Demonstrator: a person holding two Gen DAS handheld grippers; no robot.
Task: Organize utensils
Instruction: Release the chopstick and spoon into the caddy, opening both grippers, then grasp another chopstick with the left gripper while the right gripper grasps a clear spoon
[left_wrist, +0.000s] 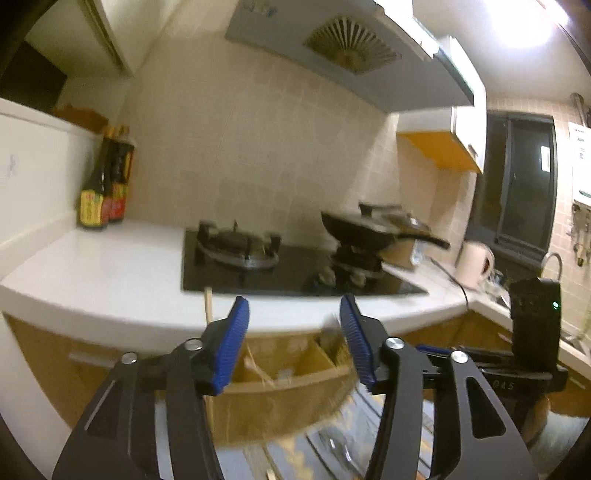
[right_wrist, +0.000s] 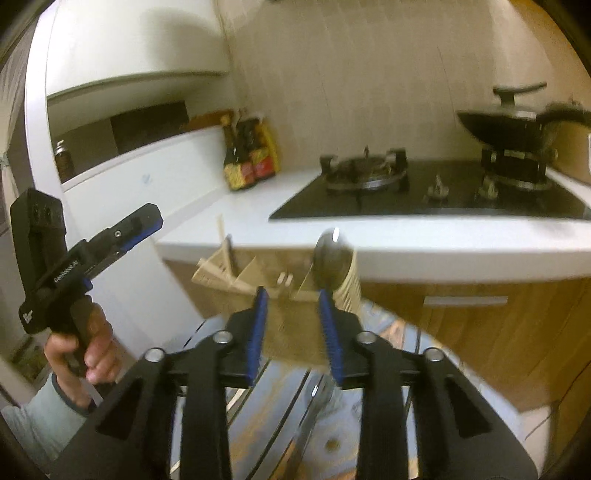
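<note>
A wooden divided utensil box (right_wrist: 291, 321) stands below the counter's edge, and in the left wrist view the box (left_wrist: 288, 373) lies just under my fingers. Chopsticks (right_wrist: 221, 254) lean in its left compartment; one chopstick (left_wrist: 208, 306) rises behind my left finger. A metal spoon (right_wrist: 330, 258) stands bowl up in the right compartment, just past the tip of my right finger. My right gripper (right_wrist: 291, 295) is open, with nothing between its pads. My left gripper (left_wrist: 293, 325) is open and empty; the left gripper (right_wrist: 147, 218) is held in a hand at the left.
The white counter (left_wrist: 92, 266) carries a black gas hob (left_wrist: 295, 273), a wok with a lid (right_wrist: 513, 122), sauce bottles (right_wrist: 247, 155) and a kettle (left_wrist: 474, 264). Wooden cabinet fronts (right_wrist: 480, 332) stand behind the box. More cutlery (right_wrist: 314, 391) lies on the striped surface below.
</note>
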